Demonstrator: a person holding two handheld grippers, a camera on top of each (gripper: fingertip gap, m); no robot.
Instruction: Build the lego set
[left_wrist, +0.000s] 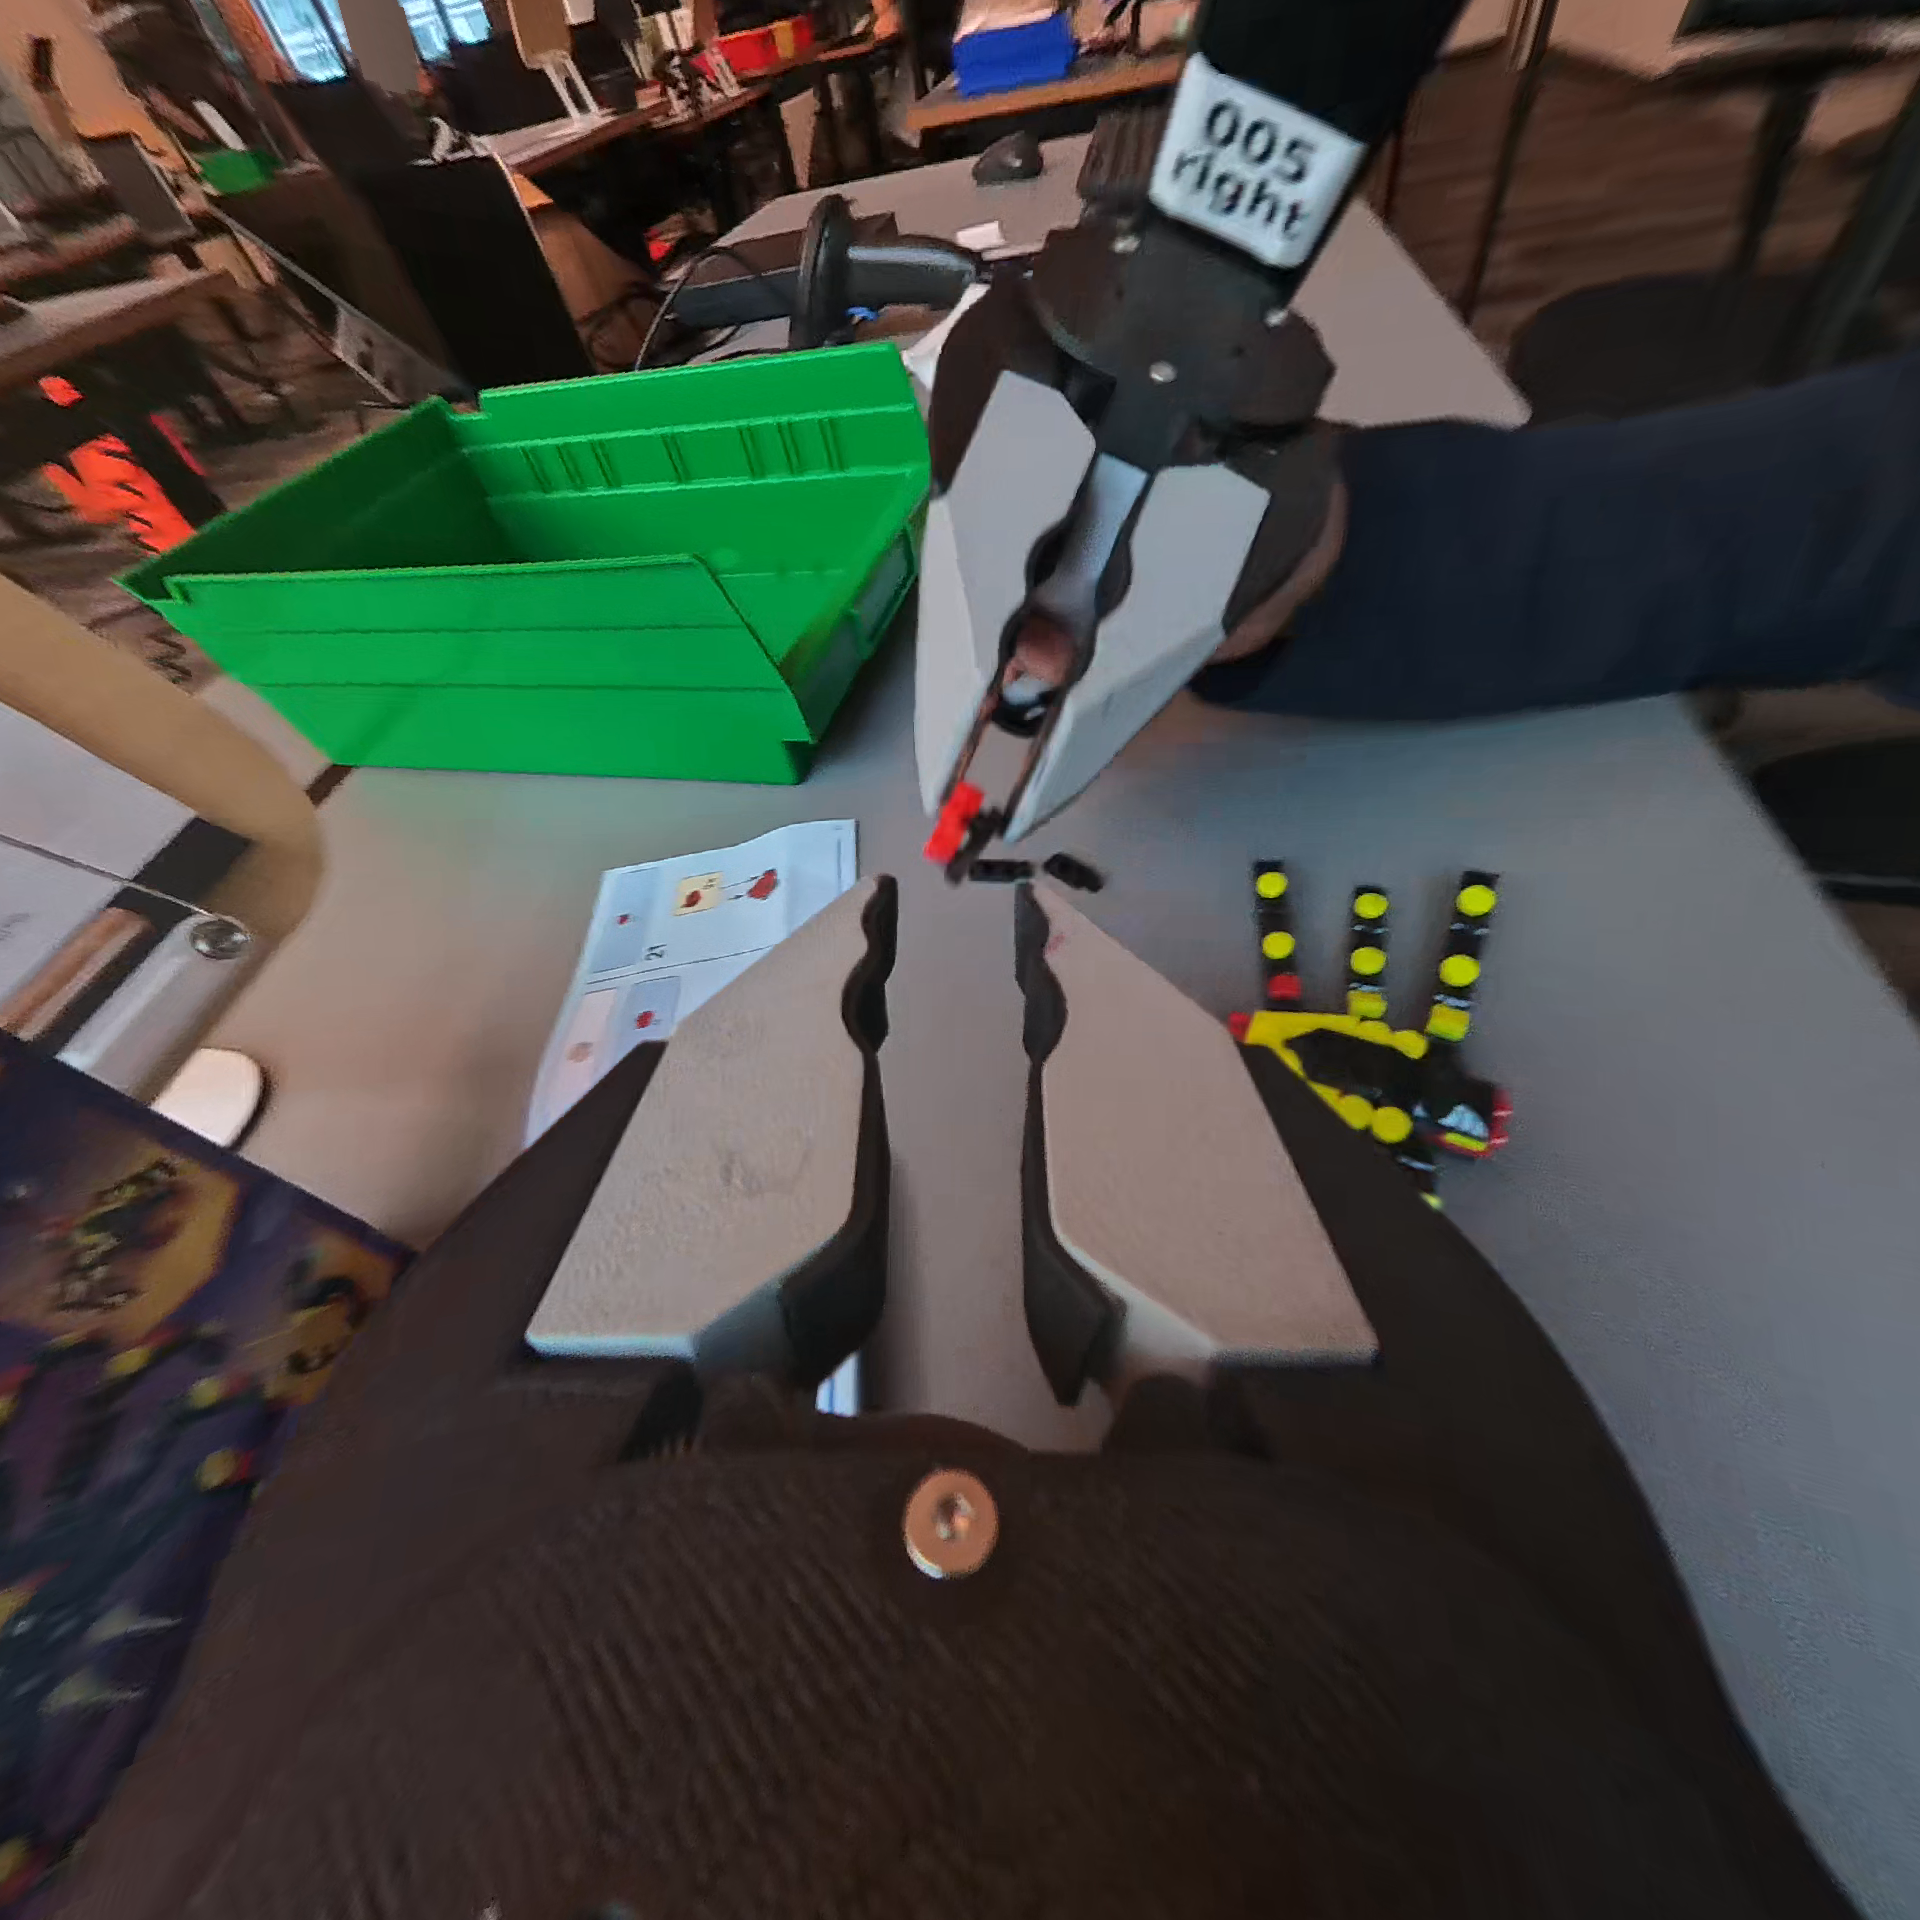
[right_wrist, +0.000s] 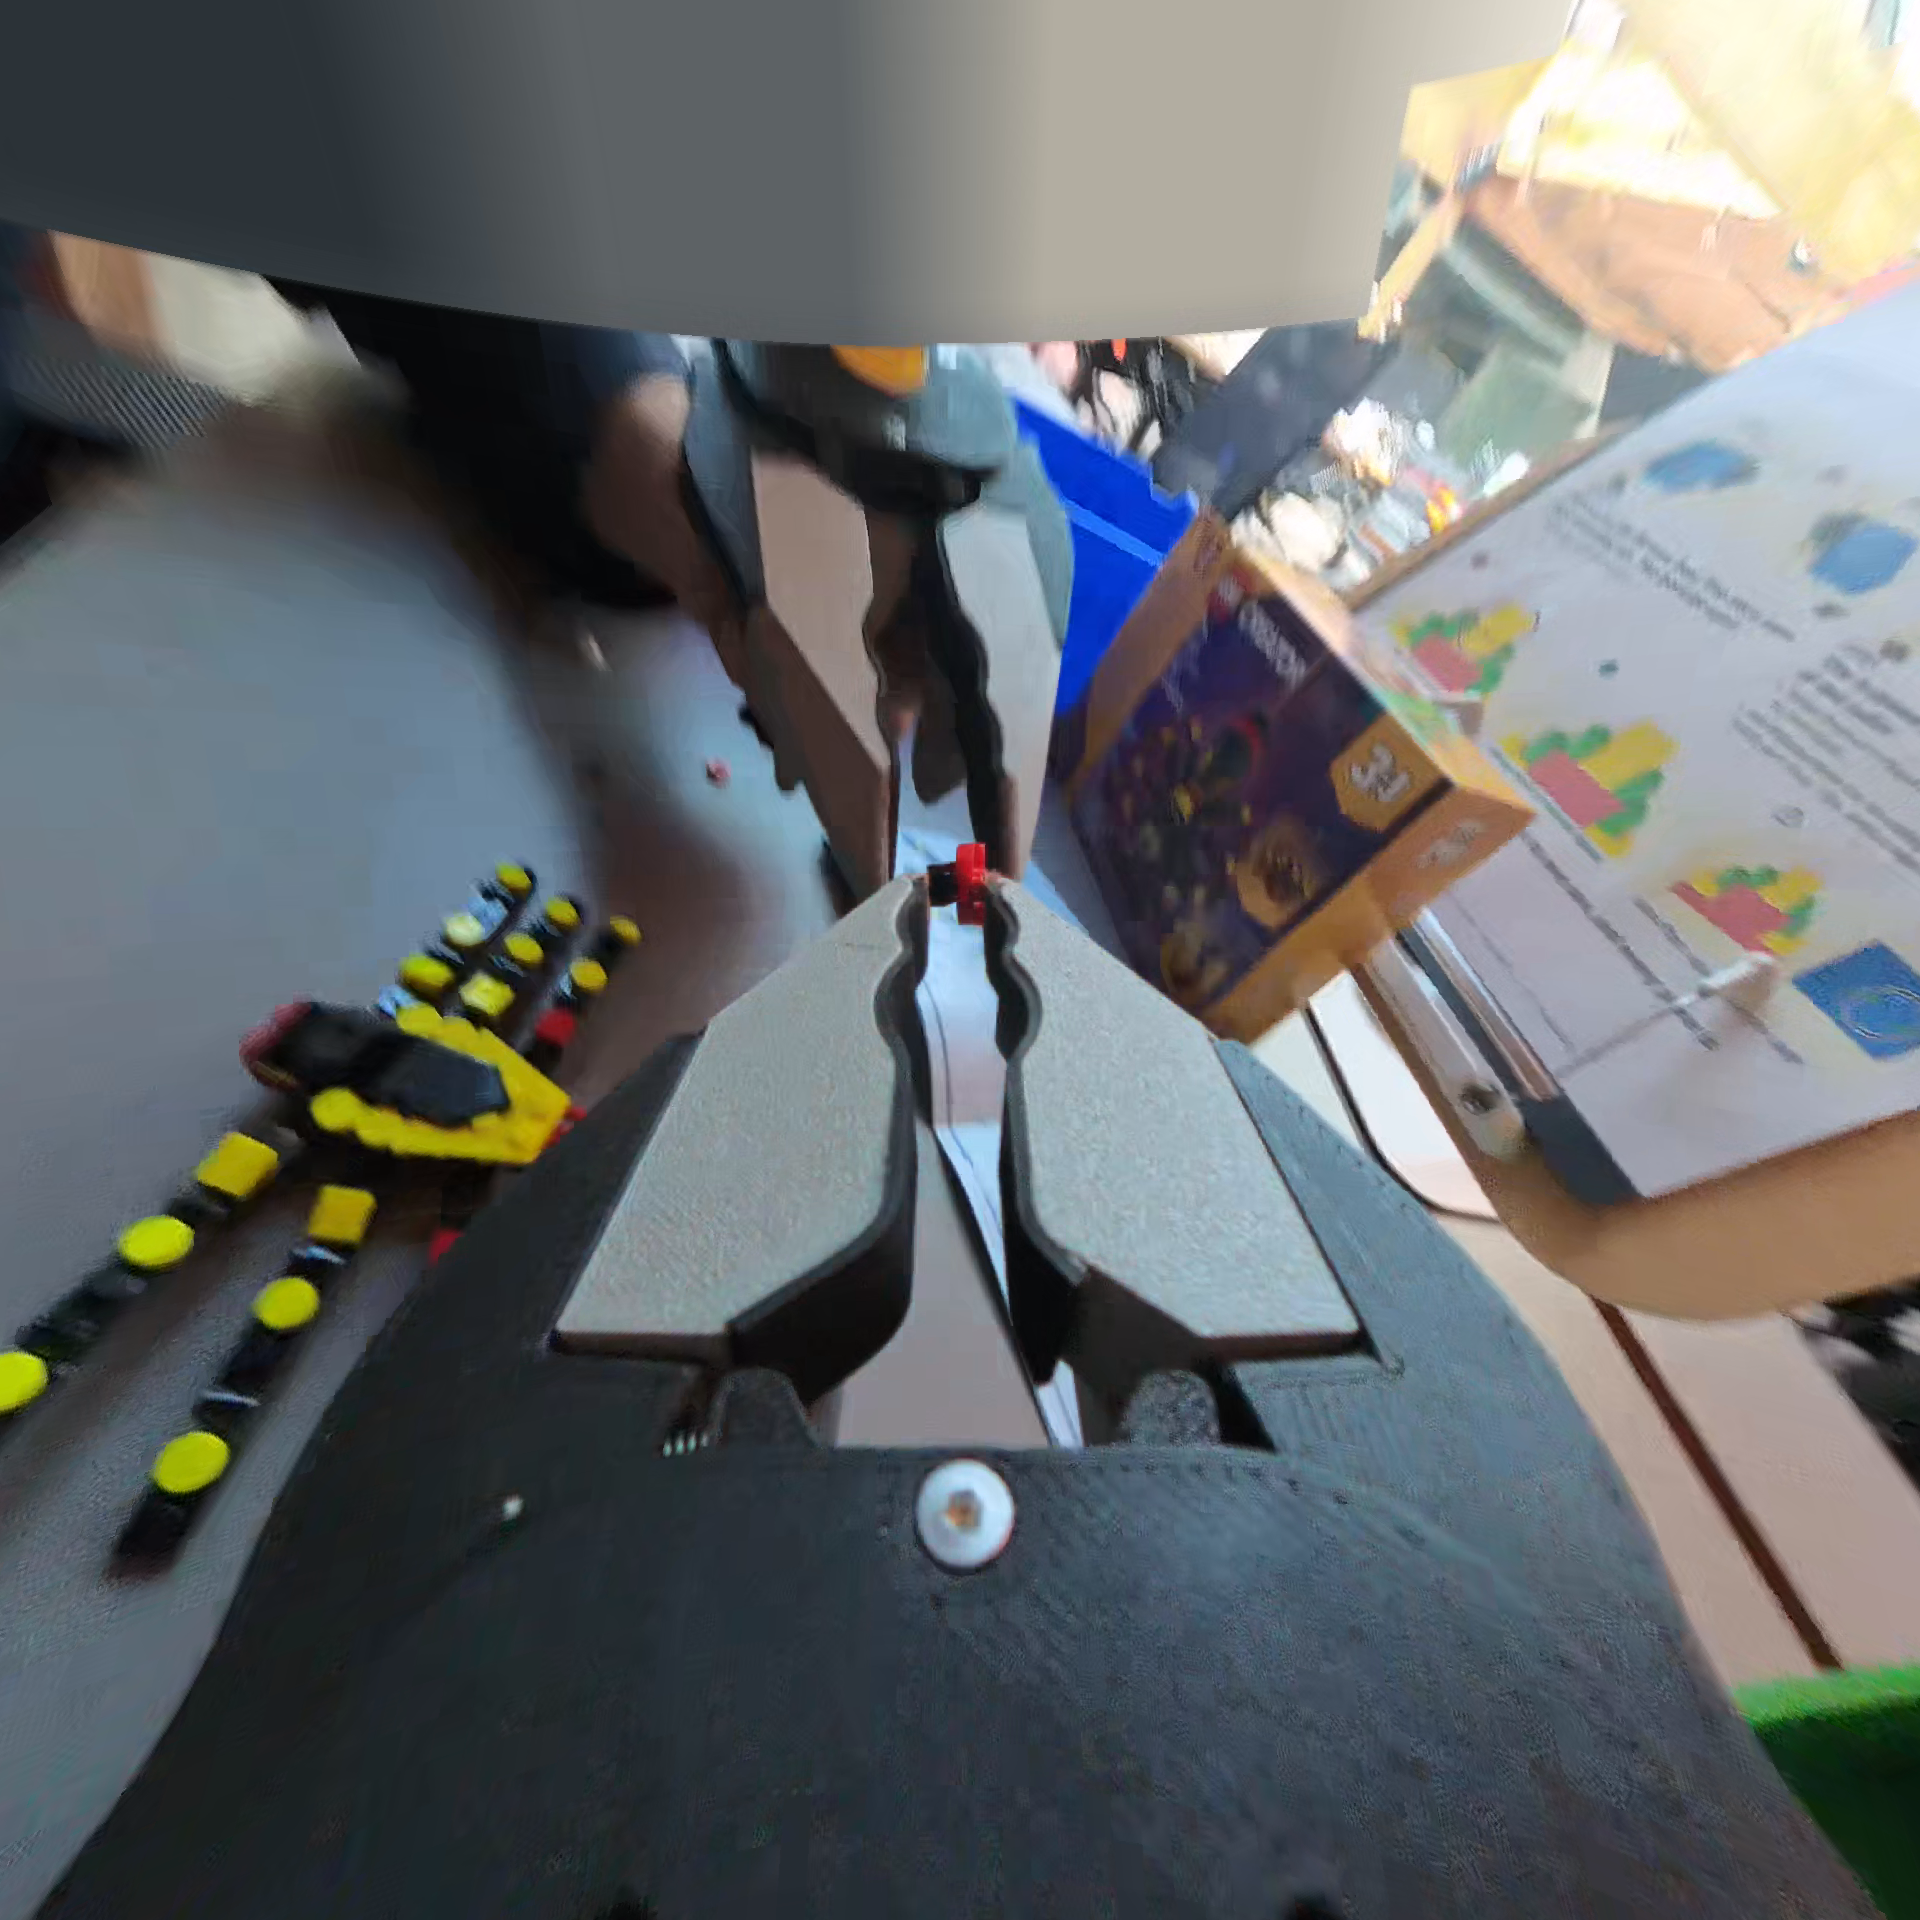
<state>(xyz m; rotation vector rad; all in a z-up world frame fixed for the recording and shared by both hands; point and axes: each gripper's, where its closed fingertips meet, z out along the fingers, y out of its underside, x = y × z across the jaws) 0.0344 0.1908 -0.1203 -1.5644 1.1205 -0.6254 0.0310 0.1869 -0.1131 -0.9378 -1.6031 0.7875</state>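
My right gripper (right_wrist: 958, 885) is shut on a small red and black lego piece (right_wrist: 966, 881), held just above the grey table. It also shows in the left wrist view (left_wrist: 977, 826) with the red piece (left_wrist: 956, 823) at its tips. My left gripper (left_wrist: 954, 902) is open and empty, pointed at that piece from close by. Two small black lego pieces (left_wrist: 1029, 871) lie on the table between the grippers. A yellow, black and red hand-shaped lego build (left_wrist: 1371, 1023) lies flat on the table; it shows at the left in the right wrist view (right_wrist: 405, 1081).
A green plastic bin (left_wrist: 540, 582) stands at the back left. An instruction sheet (left_wrist: 686, 935) lies under my left gripper. The purple and yellow lego box (right_wrist: 1278, 810) sits by an instruction board (right_wrist: 1683, 831). A person's dark sleeve (left_wrist: 1610, 561) reaches in from the right. The grippers are tip to tip, or close to it.
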